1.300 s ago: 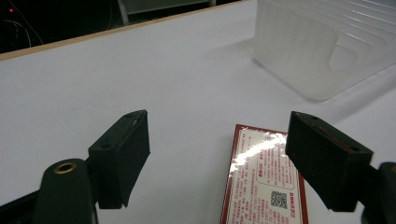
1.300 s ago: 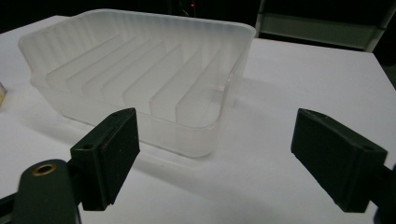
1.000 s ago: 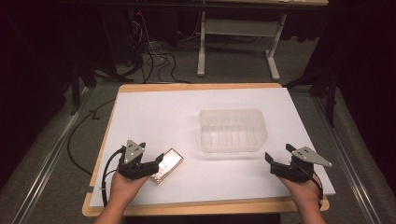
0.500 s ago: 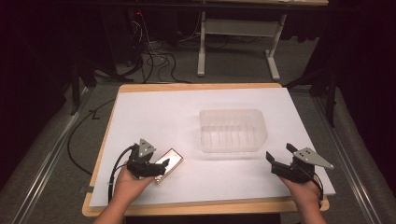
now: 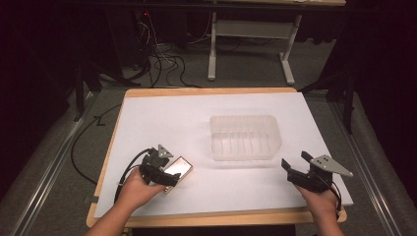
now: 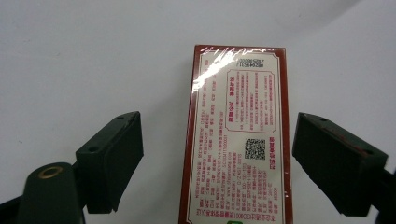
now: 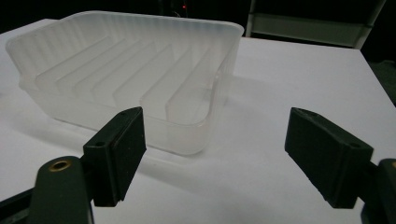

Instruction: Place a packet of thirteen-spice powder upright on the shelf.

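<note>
Counting the items: one tabletop (image 5: 147, 123) under a white sheet, one clear ribbed plastic tub (image 5: 245, 137), one flat red-edged box (image 5: 178, 170) with printed text, and two tongs, one in each of your hands.

Your left tongs (image 5: 164, 173) sit over the near-left part of the tabletop, at the box's near end. In the left gripper view (image 6: 217, 158) the jaws stand wide apart, with the box (image 6: 238, 140) lying flat on the white surface between them. Gaps show on both sides of the box, so neither jaw touches it. The box's printed face is up, with a QR code on it, and its long axis runs away from the camera.

Your right tongs (image 5: 296, 171) sit at the near-right, near the tabletop's front edge and apart from the tub. In the right gripper view (image 7: 212, 158) the jaws are likewise spread wide with nothing between them. The tub (image 7: 135, 74) stands upright ahead and to the left, its ribbed floor empty.

Against the frame from one second ago: your left tongs have moved slightly right and forward, so they now cover more of the box's near end. The box lies in the same spot, left of the tub and well apart from it. The tub and your right tongs are unchanged in place.
</note>
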Motion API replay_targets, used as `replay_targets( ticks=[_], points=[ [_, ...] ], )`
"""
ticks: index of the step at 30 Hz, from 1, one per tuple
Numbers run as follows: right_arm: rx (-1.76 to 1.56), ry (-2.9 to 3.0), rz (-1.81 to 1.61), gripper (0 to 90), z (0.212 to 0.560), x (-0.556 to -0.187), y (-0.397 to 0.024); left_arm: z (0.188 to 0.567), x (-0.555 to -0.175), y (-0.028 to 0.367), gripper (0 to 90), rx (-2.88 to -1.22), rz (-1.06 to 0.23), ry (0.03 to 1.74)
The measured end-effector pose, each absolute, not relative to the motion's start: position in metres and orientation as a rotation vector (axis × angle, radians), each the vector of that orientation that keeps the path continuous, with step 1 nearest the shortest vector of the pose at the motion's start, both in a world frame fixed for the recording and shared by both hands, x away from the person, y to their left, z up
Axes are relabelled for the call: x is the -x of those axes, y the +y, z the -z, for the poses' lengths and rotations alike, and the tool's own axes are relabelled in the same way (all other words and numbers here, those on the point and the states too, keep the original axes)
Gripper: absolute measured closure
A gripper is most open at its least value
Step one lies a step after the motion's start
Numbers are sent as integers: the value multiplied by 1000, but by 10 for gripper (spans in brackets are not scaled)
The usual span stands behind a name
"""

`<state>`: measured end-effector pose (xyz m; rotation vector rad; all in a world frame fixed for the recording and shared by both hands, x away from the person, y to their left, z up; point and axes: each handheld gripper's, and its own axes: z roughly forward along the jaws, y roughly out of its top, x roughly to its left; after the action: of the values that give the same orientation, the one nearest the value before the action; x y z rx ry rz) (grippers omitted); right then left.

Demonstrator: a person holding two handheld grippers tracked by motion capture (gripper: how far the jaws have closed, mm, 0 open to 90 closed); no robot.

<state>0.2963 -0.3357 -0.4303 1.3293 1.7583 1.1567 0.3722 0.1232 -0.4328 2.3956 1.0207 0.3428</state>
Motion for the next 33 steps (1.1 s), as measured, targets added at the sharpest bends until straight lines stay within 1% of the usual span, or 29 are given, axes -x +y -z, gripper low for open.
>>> replay_targets(
  ticks=[9, 13, 27, 33],
  points=[
    [-1381, 1766, -1152, 204, 434, -298, -341, 432, -383, 115, 159, -2503, -296, 1021],
    [-1372, 1745, -1153, 202, 431, -298, -342, 433, -390, 111, 157, -2548, -226, 1029],
    [-1322, 1789, -1123, 195, 430, -297, -336, 439, -392, 95, 152, -2654, -211, 983],
    [-1324, 1816, -1111, 183, 433, -299, -335, 443, -396, 95, 184, -2687, -184, 990]
  ],
)
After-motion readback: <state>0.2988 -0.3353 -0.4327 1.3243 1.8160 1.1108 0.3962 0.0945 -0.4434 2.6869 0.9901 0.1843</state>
